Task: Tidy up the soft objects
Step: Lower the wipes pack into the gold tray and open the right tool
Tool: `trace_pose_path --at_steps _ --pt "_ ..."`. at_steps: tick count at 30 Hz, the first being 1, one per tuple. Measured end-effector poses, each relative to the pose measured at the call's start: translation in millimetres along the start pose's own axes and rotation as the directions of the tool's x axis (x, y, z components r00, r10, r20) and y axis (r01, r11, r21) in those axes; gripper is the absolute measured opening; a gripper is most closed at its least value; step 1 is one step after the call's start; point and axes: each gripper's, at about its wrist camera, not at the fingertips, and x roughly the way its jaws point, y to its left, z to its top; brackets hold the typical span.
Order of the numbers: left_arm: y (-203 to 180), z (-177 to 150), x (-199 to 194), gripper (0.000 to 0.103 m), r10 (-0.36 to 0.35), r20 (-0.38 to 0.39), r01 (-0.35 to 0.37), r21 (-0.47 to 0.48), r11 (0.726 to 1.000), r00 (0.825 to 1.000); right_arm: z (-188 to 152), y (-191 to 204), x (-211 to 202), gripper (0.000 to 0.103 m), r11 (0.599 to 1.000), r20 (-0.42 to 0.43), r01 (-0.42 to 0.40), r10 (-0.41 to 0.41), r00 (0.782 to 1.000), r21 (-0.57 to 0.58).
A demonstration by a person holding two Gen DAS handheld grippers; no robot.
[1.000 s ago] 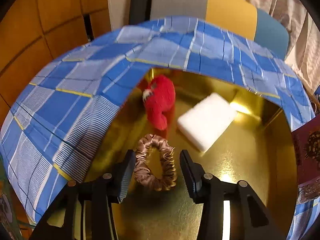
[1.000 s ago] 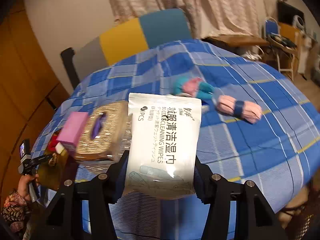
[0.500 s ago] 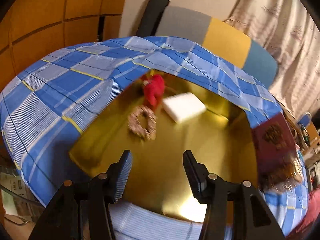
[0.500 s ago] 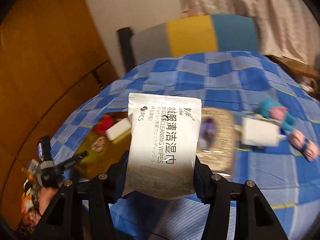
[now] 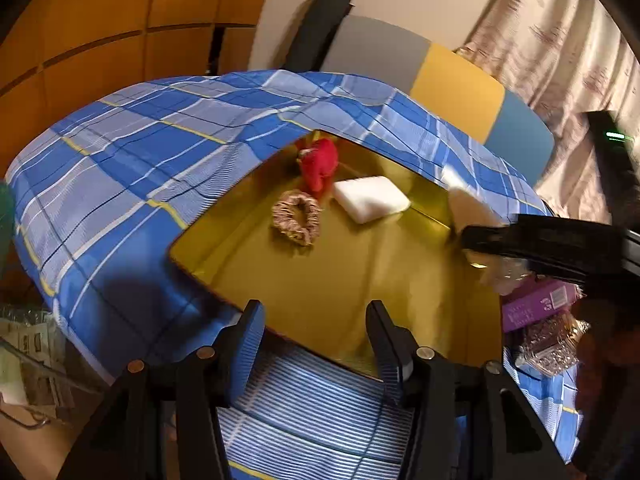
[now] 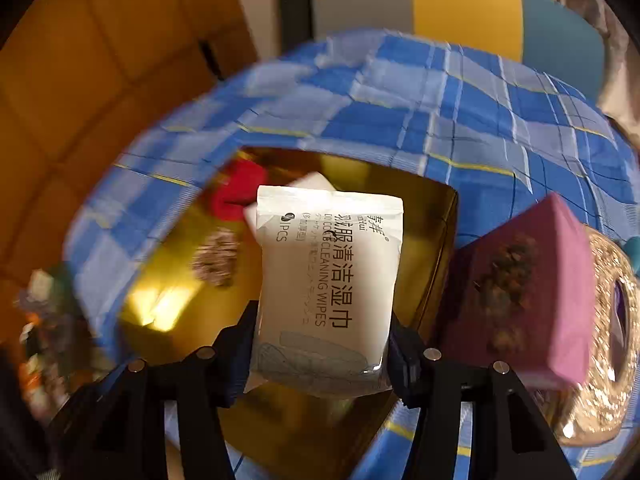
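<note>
My right tongs [image 6: 322,356] tilt steeply down over the gold tray [image 6: 436,232], pinching a white wipes packet [image 6: 328,276] printed "CLEANING WIPES" beside Chinese characters. My left tongs [image 5: 316,344] stand spread, holding nothing, at the tray's near edge; ahead lie a white sponge [image 5: 370,199], red plush [image 5: 320,162] and scrunchie [image 5: 297,218].

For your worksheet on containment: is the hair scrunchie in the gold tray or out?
In. The scrunchie lies on the gold tray floor, inside its walls.
</note>
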Motion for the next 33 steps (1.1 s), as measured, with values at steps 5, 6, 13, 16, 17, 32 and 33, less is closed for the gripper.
trace_pose_path --at_steps 5,6,13,16,17,32,33 --pt "17 5 -1 0.053 0.033 0.017 -0.032 -0.037 0.999 0.999 22 9 48 0.057 0.986 -0.097 0.168 -0.169 0.981 -0.025" --pt "21 6 -1 0.053 0.034 0.019 -0.033 -0.054 0.998 0.999 24 11 57 0.057 0.978 -0.110 0.208 -0.210 0.971 -0.037" --pt "31 8 1 0.053 0.037 0.013 -0.035 -0.088 0.996 0.999 40 -7 93 0.057 0.952 -0.172 0.302 -0.289 0.942 0.052" --pt "28 6 2 0.053 0.028 0.005 -0.028 -0.082 0.996 1.000 49 -12 105 0.059 0.972 -0.152 0.205 -0.187 0.971 0.115" --pt "26 5 3 0.053 0.026 0.003 -0.026 -0.078 0.997 1.000 52 -12 107 0.059 0.976 -0.150 0.182 -0.163 0.975 0.123" --pt "2 -10 10 0.053 -0.024 -0.044 0.023 -0.028 0.999 0.999 21 0 -16 0.074 0.991 0.134 -0.025 0.007 0.991 0.131" --pt "0 -12 9 0.054 -0.027 -0.046 0.025 -0.025 0.999 0.999 16 1 -24 0.074 0.992 0.140 -0.033 0.016 0.990 0.123"
